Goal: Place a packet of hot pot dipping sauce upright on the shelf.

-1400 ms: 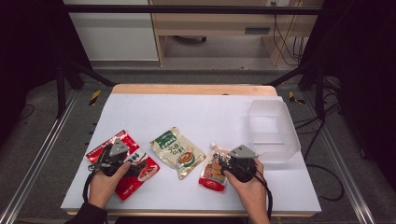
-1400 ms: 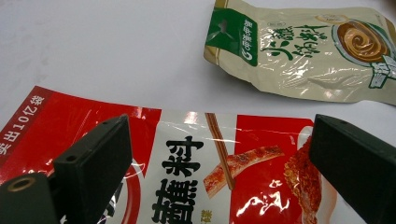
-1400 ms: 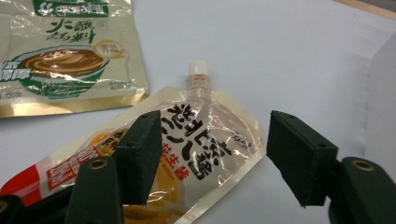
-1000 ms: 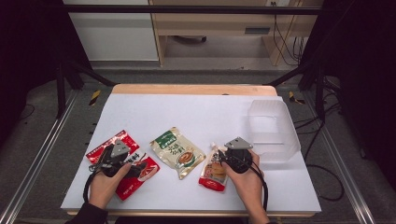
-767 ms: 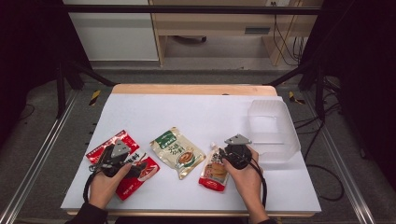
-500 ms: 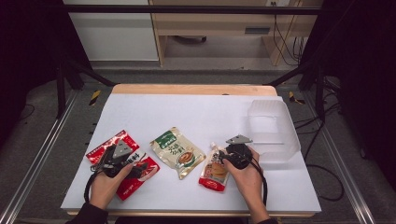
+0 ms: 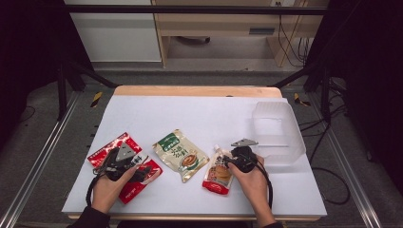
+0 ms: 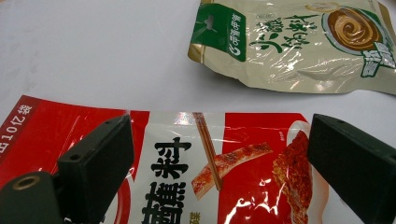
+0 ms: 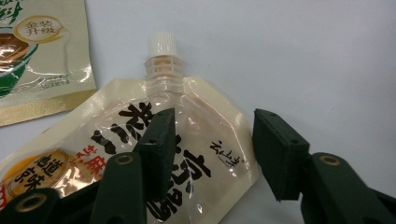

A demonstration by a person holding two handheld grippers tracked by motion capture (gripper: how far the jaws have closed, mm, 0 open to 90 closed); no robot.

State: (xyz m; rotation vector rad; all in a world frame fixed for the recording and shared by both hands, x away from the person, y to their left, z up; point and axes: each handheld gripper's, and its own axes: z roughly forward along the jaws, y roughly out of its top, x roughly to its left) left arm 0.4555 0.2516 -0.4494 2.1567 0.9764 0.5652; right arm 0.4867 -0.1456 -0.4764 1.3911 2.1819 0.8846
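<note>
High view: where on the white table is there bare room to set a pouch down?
The table's far half, from the wooden edge to the clear bin, is bare. The near strip is crowded: red packet, green-topped pouch, spouted pouch.

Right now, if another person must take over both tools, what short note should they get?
Left tool: open, jaws wide over the red packet, not gripping.
Right tool: jaws have just been closing around the spout pouch top corner; the right jaw is not on it, so no grip yet.
Green packet lies between them; clear bin at the right holds nothing.
Done: nothing lifted.
Left: probably grip and bin all three.
</note>
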